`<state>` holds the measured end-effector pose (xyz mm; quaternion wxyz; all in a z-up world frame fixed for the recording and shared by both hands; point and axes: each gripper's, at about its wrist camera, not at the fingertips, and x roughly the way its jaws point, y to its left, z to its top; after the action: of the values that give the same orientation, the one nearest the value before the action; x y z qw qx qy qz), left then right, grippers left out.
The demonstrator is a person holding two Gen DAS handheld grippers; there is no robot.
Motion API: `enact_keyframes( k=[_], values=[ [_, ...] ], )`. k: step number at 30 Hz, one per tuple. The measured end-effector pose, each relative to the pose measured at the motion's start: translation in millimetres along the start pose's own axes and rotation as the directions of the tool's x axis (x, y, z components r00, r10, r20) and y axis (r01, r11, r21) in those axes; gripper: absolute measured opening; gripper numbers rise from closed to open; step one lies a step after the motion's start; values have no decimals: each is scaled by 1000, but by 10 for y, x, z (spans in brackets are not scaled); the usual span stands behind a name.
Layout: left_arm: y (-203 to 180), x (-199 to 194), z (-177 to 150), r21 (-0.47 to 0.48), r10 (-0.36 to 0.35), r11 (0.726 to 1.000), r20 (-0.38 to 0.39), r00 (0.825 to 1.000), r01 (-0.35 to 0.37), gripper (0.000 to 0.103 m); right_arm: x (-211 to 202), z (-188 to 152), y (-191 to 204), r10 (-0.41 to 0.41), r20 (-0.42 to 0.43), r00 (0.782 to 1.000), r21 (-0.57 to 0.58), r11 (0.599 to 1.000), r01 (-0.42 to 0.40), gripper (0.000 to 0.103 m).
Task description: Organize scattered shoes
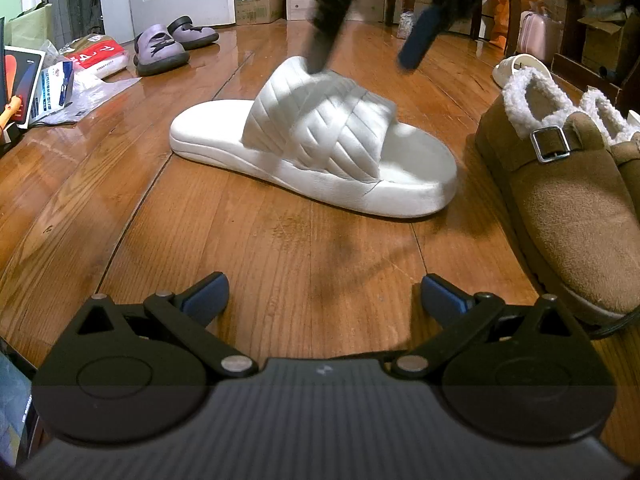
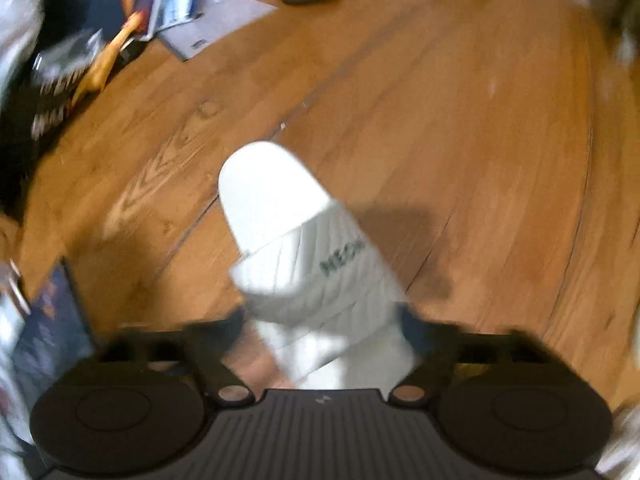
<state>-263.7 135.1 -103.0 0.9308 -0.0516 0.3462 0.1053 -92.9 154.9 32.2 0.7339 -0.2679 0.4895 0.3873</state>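
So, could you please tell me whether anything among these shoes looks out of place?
Yes: the white slide lies alone and angled mid-floor, its mate far behind the brown clogs. The purple pair near the door is splayed. Bags and papers litter the left side.

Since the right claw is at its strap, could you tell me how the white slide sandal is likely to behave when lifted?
The white slide sandal looks like thick moulded foam, so probably light for its bulk. Its quilted strap seems padded and may squash under the right claw. Held by the strap alone, the long sole would likely tilt or swing.
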Motion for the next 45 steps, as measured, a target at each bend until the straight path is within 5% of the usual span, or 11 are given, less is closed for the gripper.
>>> enact_keyframes(
  k=[6, 14, 20, 25, 37, 41, 45],
  values=[
    [2, -1, 0, 1, -1, 1000, 2, 1000, 1, 103, 337, 68, 111, 53, -57, 997, -143, 988, -61, 100],
    [1, -10, -6, 1, -2, 1000, 4, 1000, 2, 103, 546, -3, 265, -73, -61, 995, -264, 963, 55, 98],
    [7, -9, -6, 2, -3, 1000, 2, 1000, 3, 103, 523, 8, 163, -58, -68, 996, -135, 990, 49, 96],
    [-6, 6, 121, -2, -2, 1000, -103, 995, 2, 103, 483, 83, -15, 4, -128, 992, 45, 999, 2, 96],
    [-6, 106, 352, 1, -13, 1000, -286, 958, 14, 103, 432, 9, -349, 138, -253, 958, 318, 947, -52, 95],
    [181, 12, 410, -121, -125, 989, -339, 932, 89, 103, 417, -17, -359, 132, -262, 956, 328, 944, -40, 95],
    [376, -375, 498, -153, -89, 987, -330, 940, 40, 103, 346, -91, -442, 154, -259, 953, 399, 916, -40, 95]
  ],
)
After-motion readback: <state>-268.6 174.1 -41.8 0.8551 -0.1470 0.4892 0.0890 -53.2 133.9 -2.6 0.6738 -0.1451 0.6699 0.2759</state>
